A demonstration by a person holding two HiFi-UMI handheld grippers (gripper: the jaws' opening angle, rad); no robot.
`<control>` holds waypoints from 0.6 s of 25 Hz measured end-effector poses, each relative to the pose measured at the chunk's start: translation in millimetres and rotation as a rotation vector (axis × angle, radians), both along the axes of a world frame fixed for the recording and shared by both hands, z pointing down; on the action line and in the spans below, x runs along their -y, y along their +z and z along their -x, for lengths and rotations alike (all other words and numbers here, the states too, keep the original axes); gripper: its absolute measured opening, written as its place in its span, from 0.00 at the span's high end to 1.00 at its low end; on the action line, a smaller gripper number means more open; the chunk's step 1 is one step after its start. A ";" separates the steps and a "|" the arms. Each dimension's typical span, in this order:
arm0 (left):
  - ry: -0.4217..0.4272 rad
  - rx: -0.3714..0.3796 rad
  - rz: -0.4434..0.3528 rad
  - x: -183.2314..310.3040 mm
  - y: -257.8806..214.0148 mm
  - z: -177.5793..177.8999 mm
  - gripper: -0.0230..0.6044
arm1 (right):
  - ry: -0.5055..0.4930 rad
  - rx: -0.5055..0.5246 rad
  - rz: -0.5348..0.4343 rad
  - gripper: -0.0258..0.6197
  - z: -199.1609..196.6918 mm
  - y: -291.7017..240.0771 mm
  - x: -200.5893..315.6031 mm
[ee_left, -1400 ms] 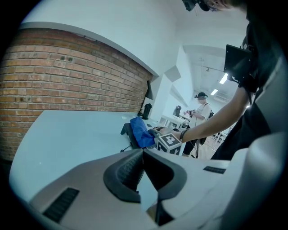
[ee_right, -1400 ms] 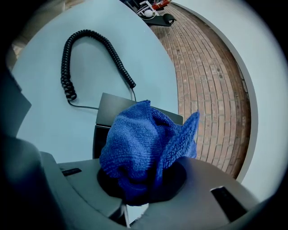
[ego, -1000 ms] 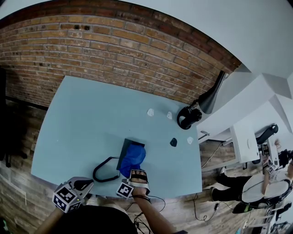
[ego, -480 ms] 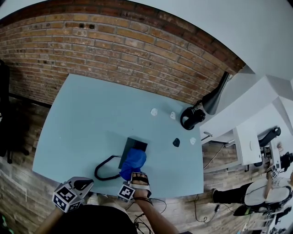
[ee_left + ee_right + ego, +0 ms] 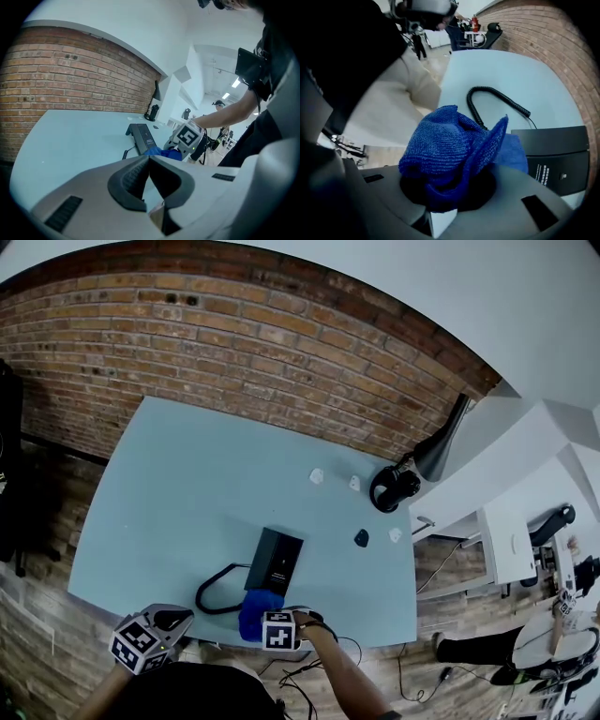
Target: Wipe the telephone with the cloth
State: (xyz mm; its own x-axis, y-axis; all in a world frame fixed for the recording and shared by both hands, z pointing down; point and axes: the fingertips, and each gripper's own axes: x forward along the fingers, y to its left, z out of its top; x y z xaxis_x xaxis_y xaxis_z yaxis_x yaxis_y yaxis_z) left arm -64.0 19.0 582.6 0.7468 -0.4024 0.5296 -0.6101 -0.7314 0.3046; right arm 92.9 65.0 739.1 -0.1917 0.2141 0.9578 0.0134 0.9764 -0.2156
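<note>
The black telephone [image 5: 277, 562] lies flat on the pale blue table [image 5: 178, 484], and its coiled cord [image 5: 218, 593] loops off to the left. The blue cloth [image 5: 254, 614] is bunched at the table's near edge, just in front of the phone's near end. My right gripper [image 5: 272, 622] is shut on the cloth [image 5: 454, 145], and the phone [image 5: 555, 152] sits just past it. My left gripper [image 5: 164, 622] hangs off the near left edge, shut and holding nothing. In the left gripper view the phone [image 5: 143, 136] and cloth [image 5: 161, 152] lie ahead of it.
Black headphones [image 5: 389, 487] and a black lamp [image 5: 441, 442] stand at the table's far right corner. Small white bits [image 5: 317, 475] and a small dark object [image 5: 361, 537] lie right of the phone. A brick wall [image 5: 234, 343] runs behind; white desks [image 5: 506, 531] stand to the right.
My right gripper has drawn the cloth back off the telephone toward the near table edge, uncovering the phone's top. The left gripper has stayed where it was.
</note>
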 end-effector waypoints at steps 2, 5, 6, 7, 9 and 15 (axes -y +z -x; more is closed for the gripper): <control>-0.009 -0.017 0.004 3.5 -3.1 0.3 0.98 | -0.011 0.007 0.090 0.83 -10.7 -20.6 7.4; -0.023 -0.031 0.012 5.9 -4.6 2.7 0.98 | 0.071 -0.058 -0.094 0.82 -42.2 -56.9 88.4; -0.026 -0.029 0.016 5.4 -4.1 3.4 0.98 | 0.129 -0.086 -0.259 0.82 -56.4 -75.9 131.8; -0.027 -0.026 0.020 4.9 -3.9 4.0 0.98 | 0.204 -0.120 -0.469 0.82 -72.7 -102.1 178.9; -0.030 -0.022 0.023 4.7 -3.9 5.1 0.98 | 0.350 -0.225 -0.967 0.81 -108.4 -172.8 261.6; -0.040 -0.015 0.029 4.1 -0.7 8.8 0.98 | 0.273 -0.437 -1.268 0.81 -125.3 -158.5 277.4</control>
